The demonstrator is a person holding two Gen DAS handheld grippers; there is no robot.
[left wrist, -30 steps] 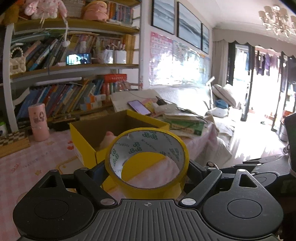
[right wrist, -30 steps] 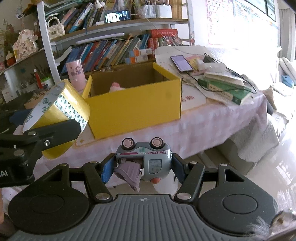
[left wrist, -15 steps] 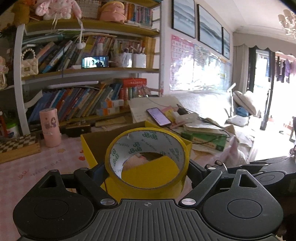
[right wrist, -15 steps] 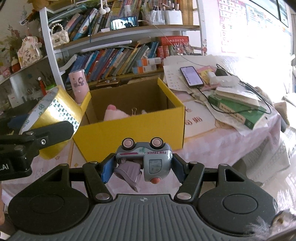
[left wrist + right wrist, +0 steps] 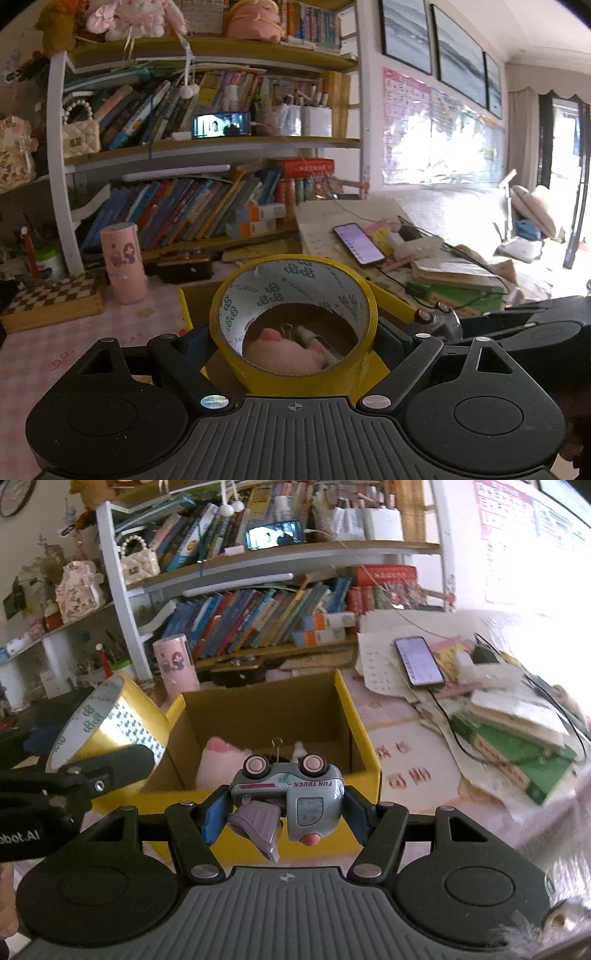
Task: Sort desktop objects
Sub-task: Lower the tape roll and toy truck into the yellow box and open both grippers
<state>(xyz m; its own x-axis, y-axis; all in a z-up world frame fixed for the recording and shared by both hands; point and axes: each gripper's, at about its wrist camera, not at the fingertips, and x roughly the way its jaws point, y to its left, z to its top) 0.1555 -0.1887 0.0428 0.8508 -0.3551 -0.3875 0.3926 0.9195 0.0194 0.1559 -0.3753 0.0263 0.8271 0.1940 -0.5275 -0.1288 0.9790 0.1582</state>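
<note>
My left gripper (image 5: 293, 341) is shut on a wide roll of yellow tape (image 5: 365, 317), held on edge over the near side of the yellow cardboard box (image 5: 391, 297). Through the roll's hole I see a pink plush item (image 5: 284, 354) inside the box. In the right wrist view my right gripper (image 5: 286, 808) is shut on an upside-down grey-blue toy truck (image 5: 295, 794), wheels up, just before the box's (image 5: 360, 731) front wall. The tape roll (image 5: 107, 727) and the left gripper's fingers (image 5: 107, 764) hang over the box's left corner. A binder clip (image 5: 277, 744) lies in the box.
A pink cylinder (image 5: 175, 666) stands behind the box by the bookshelf (image 5: 258, 624). A phone (image 5: 419, 661), papers and a green book (image 5: 517, 753) with a cable crowd the table to the right. A checkered wooden board (image 5: 51, 301) lies at the left.
Both grippers have moved forward toward the box, which looks larger and nearer. The tape roll now hangs over the box's opening, and the truck is close to its front wall. Both grips are unchanged.
</note>
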